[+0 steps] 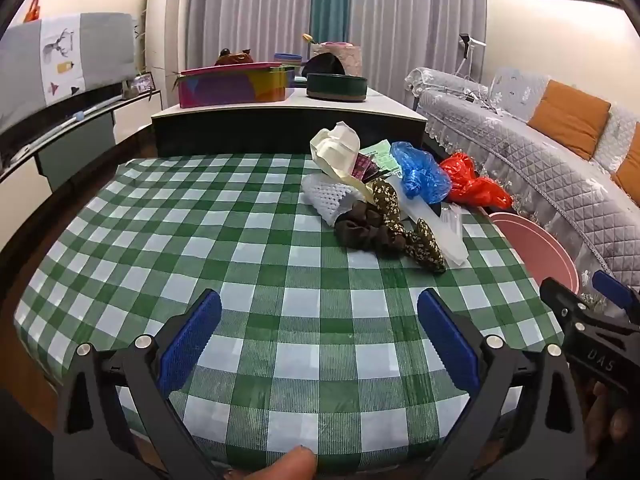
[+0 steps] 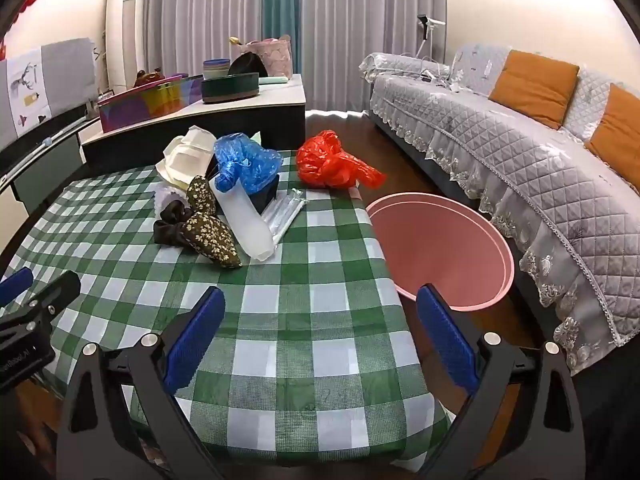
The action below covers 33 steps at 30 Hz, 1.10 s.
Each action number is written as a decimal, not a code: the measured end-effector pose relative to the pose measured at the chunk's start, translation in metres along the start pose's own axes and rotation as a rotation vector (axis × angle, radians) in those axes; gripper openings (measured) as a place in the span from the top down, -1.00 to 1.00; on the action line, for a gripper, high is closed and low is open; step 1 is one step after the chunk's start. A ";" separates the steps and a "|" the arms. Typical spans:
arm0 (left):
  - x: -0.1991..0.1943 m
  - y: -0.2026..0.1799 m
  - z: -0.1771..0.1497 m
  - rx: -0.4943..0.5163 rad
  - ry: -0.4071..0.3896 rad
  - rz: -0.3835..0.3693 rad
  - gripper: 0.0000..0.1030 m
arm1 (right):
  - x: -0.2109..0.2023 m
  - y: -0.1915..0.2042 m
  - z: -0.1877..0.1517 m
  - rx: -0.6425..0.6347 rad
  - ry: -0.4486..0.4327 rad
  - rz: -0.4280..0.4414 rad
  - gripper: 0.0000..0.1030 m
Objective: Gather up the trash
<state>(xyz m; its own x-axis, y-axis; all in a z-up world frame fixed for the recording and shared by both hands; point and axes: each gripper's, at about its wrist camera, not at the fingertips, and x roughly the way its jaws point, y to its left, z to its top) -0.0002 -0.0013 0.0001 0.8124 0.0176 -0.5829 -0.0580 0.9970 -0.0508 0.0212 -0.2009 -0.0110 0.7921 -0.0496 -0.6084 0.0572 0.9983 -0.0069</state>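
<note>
- Left wrist view: my left claw (image 1: 319,344) hangs over the near edge of the green-checked tabletop (image 1: 200,240), its blue pads spread wide with nothing between them.
- The trash heap sits far right on the tabletop: a blue plastic bag (image 1: 422,176), a red plastic bag (image 1: 470,182), a cream paper wad (image 1: 336,148), a white mesh sleeve (image 1: 328,196) and a brown floral scrunchie (image 1: 384,228), all overlapping, so what lies underneath is hard to tell.
- A green printed slip (image 1: 380,156) pokes out behind the heap; its writing is too small to read.
- The pink bin (image 1: 536,248) beyond the tabletop's right edge is half hidden by that edge.
- My right claw (image 1: 576,300) cuts in at the right rim; its body reads "DAS".
- Right wrist view: my right claw (image 2: 320,344) is level over the near right corner, pads wide apart and empty.
- Here the pink bin (image 2: 440,248) shows its open mouth on the floor, just beside the tabletop, between it and the grey sofa (image 2: 520,152).
- A clear bottle (image 2: 248,220) lies tilted against the heap, with wrapped straws (image 2: 288,216) beside it.
- My left claw (image 2: 36,292) is cut off at the left rim; its label is unreadable.
</note>
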 end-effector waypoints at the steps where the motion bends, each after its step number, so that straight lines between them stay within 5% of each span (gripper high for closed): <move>1: 0.000 0.000 0.000 -0.003 0.001 -0.001 -0.85 | 0.000 0.000 0.000 -0.005 -0.003 -0.002 -0.82; 33: 0.003 -0.001 -0.003 0.005 0.018 0.001 -0.85 | -0.007 0.011 0.004 -0.037 -0.021 -0.002 -0.82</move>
<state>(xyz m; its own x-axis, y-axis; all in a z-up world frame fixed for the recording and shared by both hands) 0.0012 -0.0023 -0.0039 0.8016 0.0169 -0.5976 -0.0556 0.9974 -0.0464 0.0191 -0.1902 -0.0035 0.8046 -0.0522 -0.5915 0.0366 0.9986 -0.0383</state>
